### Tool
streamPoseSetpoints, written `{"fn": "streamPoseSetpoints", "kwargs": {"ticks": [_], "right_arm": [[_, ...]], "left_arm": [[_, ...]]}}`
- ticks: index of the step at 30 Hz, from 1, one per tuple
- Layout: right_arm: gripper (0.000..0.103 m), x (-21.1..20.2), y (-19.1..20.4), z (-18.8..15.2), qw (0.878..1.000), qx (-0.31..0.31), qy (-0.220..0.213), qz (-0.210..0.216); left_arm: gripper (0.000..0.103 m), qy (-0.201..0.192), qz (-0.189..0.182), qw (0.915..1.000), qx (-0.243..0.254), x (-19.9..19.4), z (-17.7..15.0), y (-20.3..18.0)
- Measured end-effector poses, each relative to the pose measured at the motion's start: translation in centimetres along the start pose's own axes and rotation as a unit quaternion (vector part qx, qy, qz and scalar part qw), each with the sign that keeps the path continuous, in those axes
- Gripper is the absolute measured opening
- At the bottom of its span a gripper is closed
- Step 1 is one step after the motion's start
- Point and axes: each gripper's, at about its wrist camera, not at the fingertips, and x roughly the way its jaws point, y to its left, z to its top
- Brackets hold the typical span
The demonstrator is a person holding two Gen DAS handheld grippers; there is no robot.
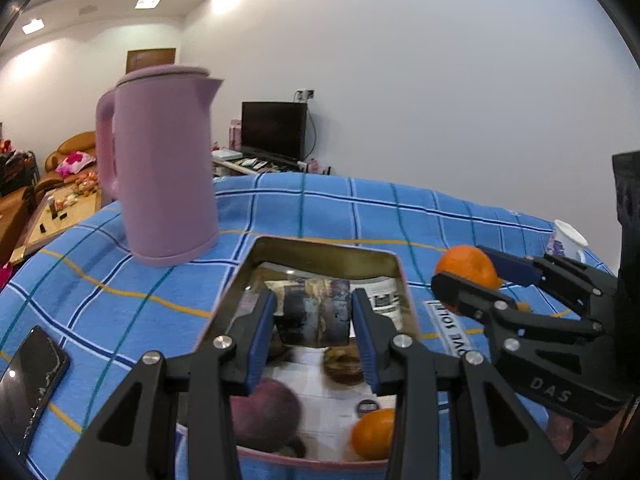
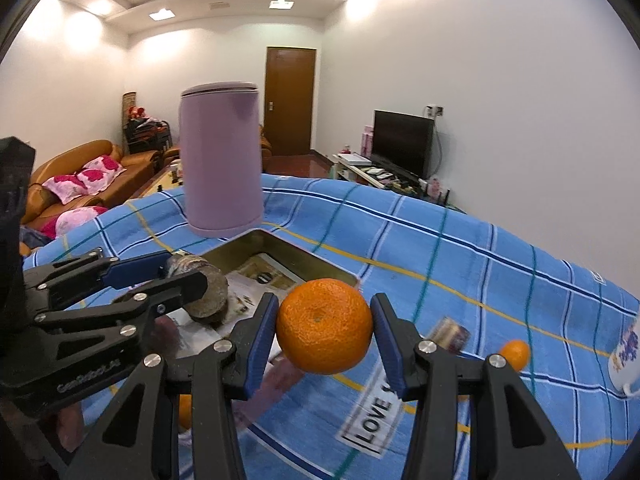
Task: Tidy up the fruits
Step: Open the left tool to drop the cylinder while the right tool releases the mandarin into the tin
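My left gripper (image 1: 314, 300) is shut on a dark brownish fruit (image 1: 316, 314) and holds it above the metal tray (image 1: 320, 249). From the right wrist view the same fruit (image 2: 210, 292) looks grey-brown and wrinkled in the left gripper (image 2: 186, 272), over the tray (image 2: 308, 262). My right gripper (image 2: 324, 314) is shut on a mandarin (image 2: 324, 326), held over the blue checked cloth just right of the tray. The left wrist view shows that right gripper (image 1: 464, 268) with the mandarin (image 1: 470, 264). Inside the paper-lined tray lie a purple fruit (image 1: 264, 412), an orange (image 1: 374, 432) and a brown fruit (image 1: 344, 362).
A tall lilac kettle (image 1: 164, 168) stands just behind the tray's far left corner. A phone (image 1: 28, 384) lies at the left edge of the cloth. On the right of the cloth are a small orange (image 2: 516, 354), a small packet (image 2: 448, 334) and a flowered mug (image 2: 624, 356).
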Motion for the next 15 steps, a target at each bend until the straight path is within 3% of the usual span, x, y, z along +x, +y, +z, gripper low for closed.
{"fn": "streamPoseSetpoints", "kwargs": {"ticks": [15], "right_arm": [[0.050, 3.3, 2.7, -0.6, 0.998, -0.016, 0.035, 0.058]], "left_arm": [[0.041, 0.033, 0.013, 0.9992, -0.018, 1.6, -1.0, 1.9]]}}
